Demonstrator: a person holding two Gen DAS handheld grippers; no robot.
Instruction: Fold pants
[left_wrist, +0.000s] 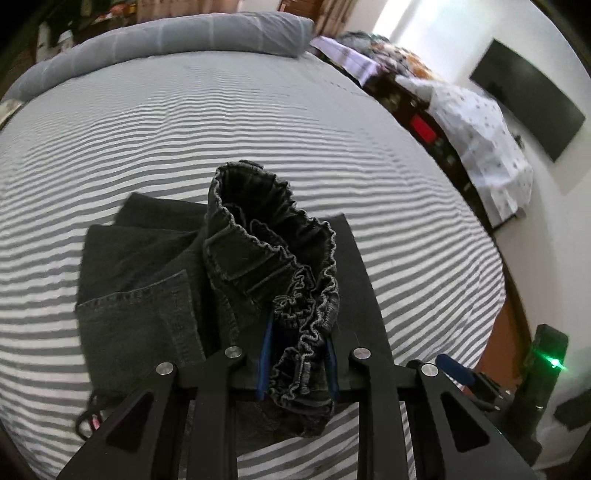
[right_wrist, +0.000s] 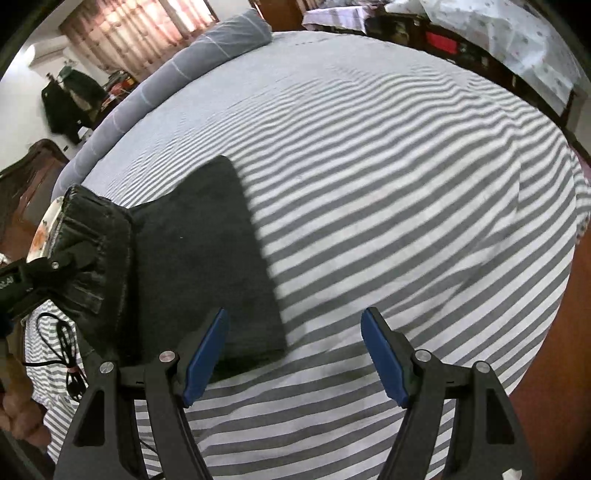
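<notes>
Dark grey denim pants (left_wrist: 155, 280) lie partly folded on the striped bed. My left gripper (left_wrist: 298, 354) is shut on the pants' gathered elastic waistband (left_wrist: 295, 295) and holds it lifted above the folded legs. In the right wrist view the pants (right_wrist: 207, 266) lie at the left, with the raised waistband (right_wrist: 96, 240) held by the left gripper (right_wrist: 55, 266). My right gripper (right_wrist: 295, 354) is open and empty, just above the bed beside the near right corner of the folded pants; its left finger (right_wrist: 205, 362) overlaps that edge.
The grey-and-white striped bedsheet (left_wrist: 258, 122) covers the bed, with a grey bolster pillow (left_wrist: 207, 33) at the far edge. A black cable (right_wrist: 66, 350) lies at the near left. A dark shelf with clutter (left_wrist: 424, 118) and a wall-mounted TV (left_wrist: 528, 114) stand to the right.
</notes>
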